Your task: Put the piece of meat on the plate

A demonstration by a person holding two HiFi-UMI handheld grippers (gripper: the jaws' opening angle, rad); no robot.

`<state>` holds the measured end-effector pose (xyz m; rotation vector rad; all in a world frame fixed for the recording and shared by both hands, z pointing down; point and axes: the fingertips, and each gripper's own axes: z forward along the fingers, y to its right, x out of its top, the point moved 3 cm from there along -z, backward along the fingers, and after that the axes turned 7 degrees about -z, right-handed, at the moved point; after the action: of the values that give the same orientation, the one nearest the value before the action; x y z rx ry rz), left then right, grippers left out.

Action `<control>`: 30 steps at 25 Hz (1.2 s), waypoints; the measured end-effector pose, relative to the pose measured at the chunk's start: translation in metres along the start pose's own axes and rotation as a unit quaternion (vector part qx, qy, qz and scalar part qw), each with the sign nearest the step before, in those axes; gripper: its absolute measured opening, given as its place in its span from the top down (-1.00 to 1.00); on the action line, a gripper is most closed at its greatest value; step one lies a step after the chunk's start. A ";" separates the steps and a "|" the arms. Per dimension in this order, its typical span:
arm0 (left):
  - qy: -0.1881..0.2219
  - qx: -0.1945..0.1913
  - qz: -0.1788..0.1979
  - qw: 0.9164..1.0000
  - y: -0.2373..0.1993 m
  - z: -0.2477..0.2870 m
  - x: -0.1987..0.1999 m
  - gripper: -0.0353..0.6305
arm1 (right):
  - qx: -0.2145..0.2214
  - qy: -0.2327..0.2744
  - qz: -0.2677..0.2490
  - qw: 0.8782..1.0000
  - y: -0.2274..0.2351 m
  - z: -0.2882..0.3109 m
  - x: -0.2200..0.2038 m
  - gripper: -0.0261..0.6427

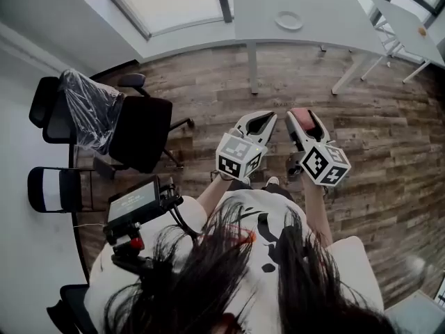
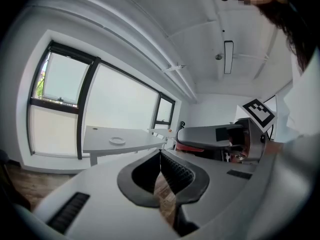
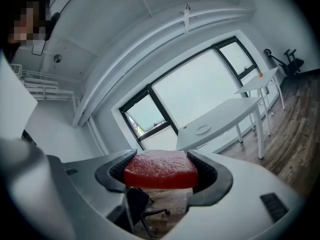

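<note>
I have the piece of meat (image 3: 160, 169) clamped in the right gripper (image 1: 302, 117), red slab lying flat with a ribbed pad against each of its two sides and the jaws spread wide to take it. The left gripper (image 2: 160, 156) has its jaws drawn together at the tips with nothing between them, and it hangs just beside the right one. Both are held out over the wooden floor (image 1: 375, 138), and the plate (image 1: 289, 21) sits on the white table (image 1: 341, 19) well apart from me, so the carry across the room is the whole job from here. My main worry is the hold: only the sides of the slab are pinched and nothing supports it from below, so if the piece is soft or slick, a jolt in my step or a dip of the nose could let it slide forward and drop onto the boards. Squeezing harder might buckle it instead. At the table, the risk is in the release: letting go too high or off centre could bounce it over the shallow rim, and coming in too low could nudge the plate along the smooth top. The idle left gripper so near could also bump the load.
</note>
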<state>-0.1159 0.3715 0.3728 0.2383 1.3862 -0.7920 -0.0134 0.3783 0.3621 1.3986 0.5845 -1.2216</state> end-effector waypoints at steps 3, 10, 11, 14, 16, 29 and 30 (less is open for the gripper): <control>0.001 0.003 -0.002 1.000 -0.001 0.000 0.001 0.88 | 0.002 -0.003 0.001 1.000 0.000 0.000 0.000 -0.02; 0.000 0.005 -0.008 1.000 0.002 0.013 -0.001 0.88 | 0.006 -0.013 -0.003 1.000 0.011 0.002 0.000 -0.02; 0.000 0.005 -0.008 1.000 0.006 0.022 -0.001 0.88 | 0.007 -0.015 -0.004 1.000 0.020 0.002 0.003 -0.02; 0.003 0.008 -0.011 1.000 0.016 0.048 0.001 0.88 | 0.013 -0.021 -0.004 1.000 0.046 0.004 0.010 -0.02; 0.009 0.013 -0.014 1.000 0.023 0.066 0.000 0.88 | 0.020 -0.023 -0.002 1.000 0.064 0.005 0.014 -0.02; 0.000 0.048 -0.025 0.999 0.012 0.096 -0.006 0.88 | 0.042 -0.045 0.017 0.998 0.103 0.031 0.009 -0.02; -0.003 0.050 -0.030 0.998 0.001 0.104 -0.005 0.88 | 0.041 -0.049 0.019 0.998 0.108 0.042 0.009 -0.02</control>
<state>-0.0335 0.3132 0.3986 0.2732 1.3541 -0.9127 0.0703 0.3105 0.4053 1.4033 0.4404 -1.2884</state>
